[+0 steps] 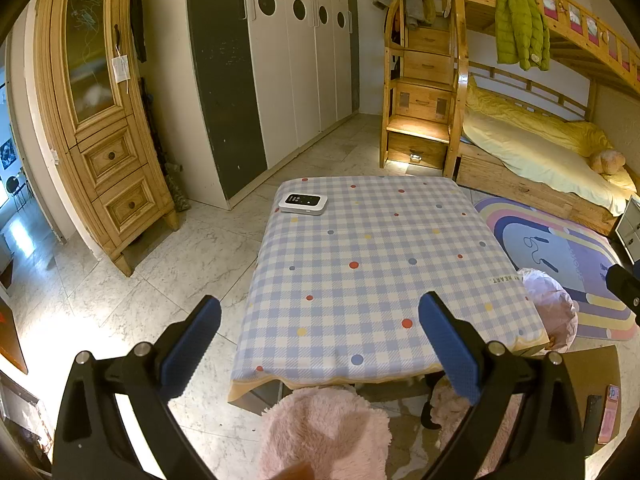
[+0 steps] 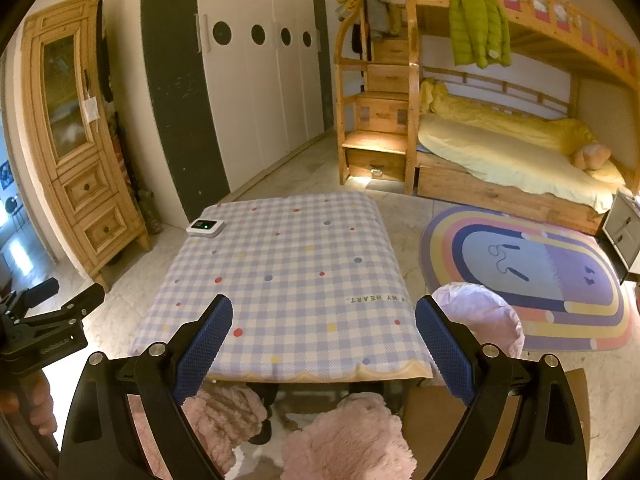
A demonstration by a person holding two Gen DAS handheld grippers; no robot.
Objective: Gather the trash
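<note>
— Trash bin first: where is the round bin lined with a pale pink plastic bag [image 2: 478,322]?

— On the floor just beside the right edge of the low table covered in blue-and-white checked cloth with coloured dots [image 2: 288,280], near its front corner. It stands upright, mouth facing up, partly over the edge of the oval rainbow-striped rug [image 2: 532,276]. Being round, it has no long axis I can make out.

— And the claws?

— The left claw [image 1: 320,336] hangs above the table's near edge, blue pads spread wide, nothing between them. The right claw [image 2: 324,332] is the same: jaws wide apart and empty, its right finger in front of the bin.

— Anything on the table?

— Only a small white rectangular device with a dark screen [image 1: 303,202], flat at the far-left corner, long side along the far edge.

— Below the claws?

— Fluffy pink slippers [image 2: 348,436] on the floor at the table's near side, and brown cardboard [image 2: 436,412] lying flat to the right.
</note>
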